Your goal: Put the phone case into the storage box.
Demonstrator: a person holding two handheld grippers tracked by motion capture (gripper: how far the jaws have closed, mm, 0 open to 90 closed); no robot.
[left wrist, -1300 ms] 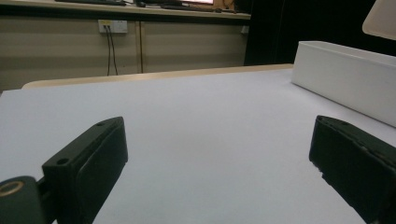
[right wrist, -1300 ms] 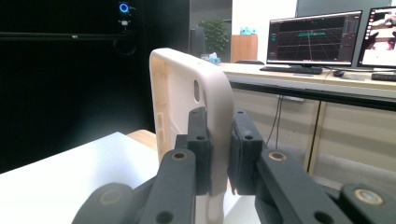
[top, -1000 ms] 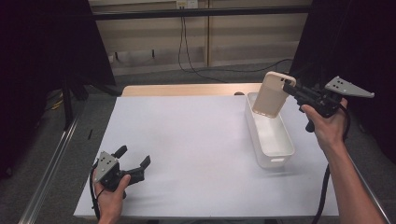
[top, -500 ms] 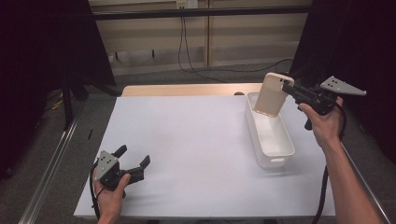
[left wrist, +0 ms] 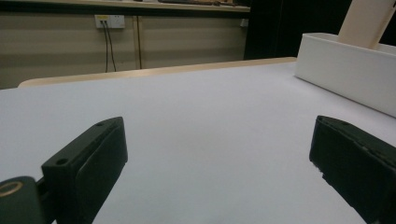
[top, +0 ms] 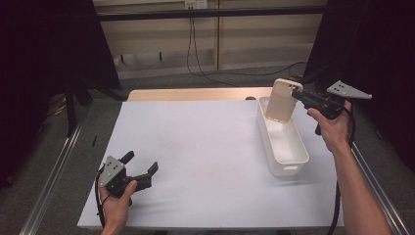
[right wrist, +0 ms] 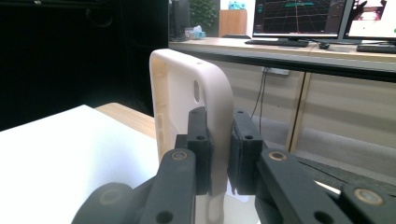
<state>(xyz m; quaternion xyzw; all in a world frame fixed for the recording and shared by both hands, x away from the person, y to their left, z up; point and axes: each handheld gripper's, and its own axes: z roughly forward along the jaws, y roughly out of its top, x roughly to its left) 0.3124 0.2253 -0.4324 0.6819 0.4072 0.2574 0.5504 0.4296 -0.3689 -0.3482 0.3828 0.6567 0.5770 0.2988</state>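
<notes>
Pinching an unmarked beige phone case over the white bin near the tabletop's right edge, the right claw clamps; the left claw rests spread by the near-left corner.

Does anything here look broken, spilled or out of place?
Nothing stands out. The right gripper pinches a beige phone case upright over the white plastic bin. The left gripper, jaws open, rests low on the white table.

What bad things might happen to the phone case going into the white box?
The right gripper pinches the phone case only by one thin edge, so it might twist or slip out. Its lower end hangs near the white box rim, so it might catch there and tip the box.
</notes>
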